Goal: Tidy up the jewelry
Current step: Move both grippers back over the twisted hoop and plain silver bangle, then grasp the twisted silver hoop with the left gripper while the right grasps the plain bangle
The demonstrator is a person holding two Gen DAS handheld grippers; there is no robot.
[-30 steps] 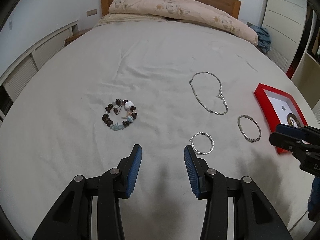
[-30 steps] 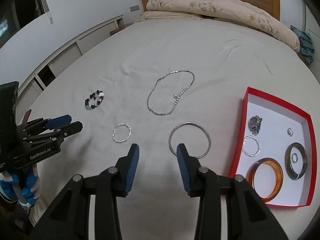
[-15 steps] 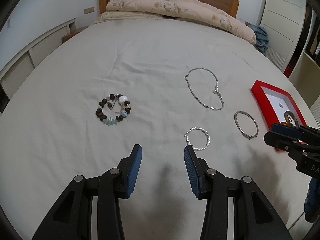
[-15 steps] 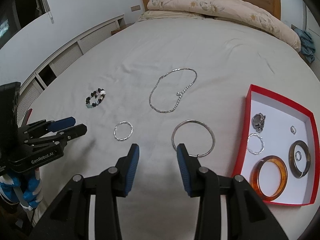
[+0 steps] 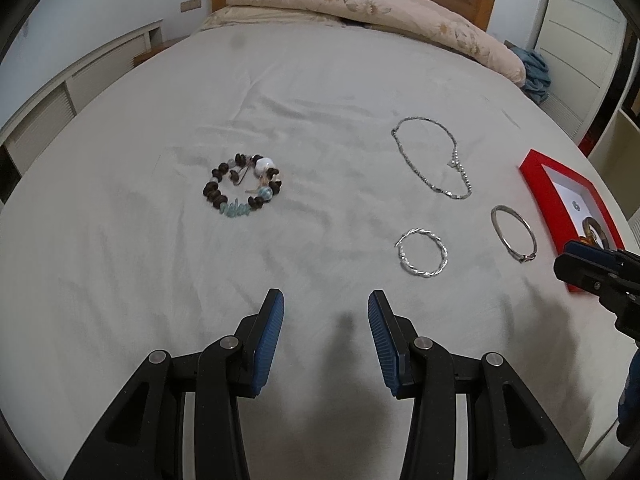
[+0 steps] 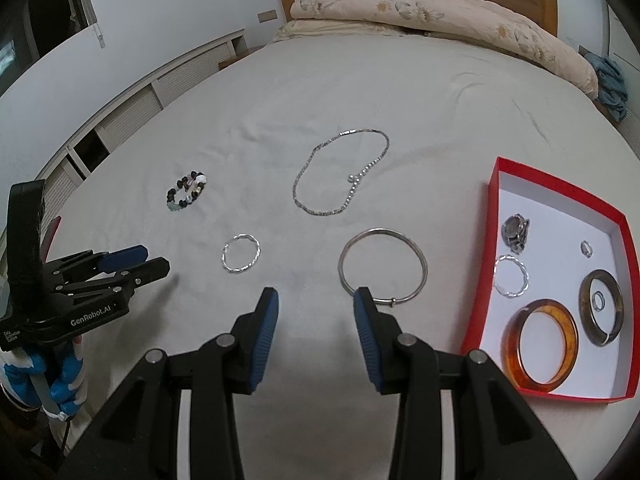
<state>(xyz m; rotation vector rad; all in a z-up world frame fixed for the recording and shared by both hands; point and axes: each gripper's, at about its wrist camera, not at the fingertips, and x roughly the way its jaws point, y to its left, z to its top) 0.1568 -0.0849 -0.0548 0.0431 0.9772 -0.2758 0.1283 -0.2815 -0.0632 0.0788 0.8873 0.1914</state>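
On the white bed lie a beaded bracelet [image 5: 243,187] [image 6: 187,195], a silver chain necklace [image 5: 434,156] [image 6: 341,176], a twisted silver bangle [image 5: 422,258] [image 6: 241,258] and a plain silver bangle [image 5: 514,232] [image 6: 382,266]. A red tray [image 6: 558,196] [image 5: 538,184] at the right holds an amber bangle [image 6: 542,352], a dark bangle [image 6: 601,306], a watch, a twisted bangle and small rings. My left gripper [image 5: 326,312] [image 6: 138,260] is open and empty, near the twisted bangle. My right gripper [image 6: 314,304] [image 5: 568,260] is open and empty, its right finger [image 6: 366,312] at the plain bangle's near edge.
A rumpled floral duvet [image 5: 360,4] lies against the wooden headboard at the far end. A blue cloth [image 5: 534,72] sits at the far right edge. Low white cabinets [image 6: 132,108] run along the left wall.
Both grippers have edged forward and lower over the bed, so the jewelry appears nearer. The right gripper now has the plain bangle's near edge at its right finger. Both stay open.
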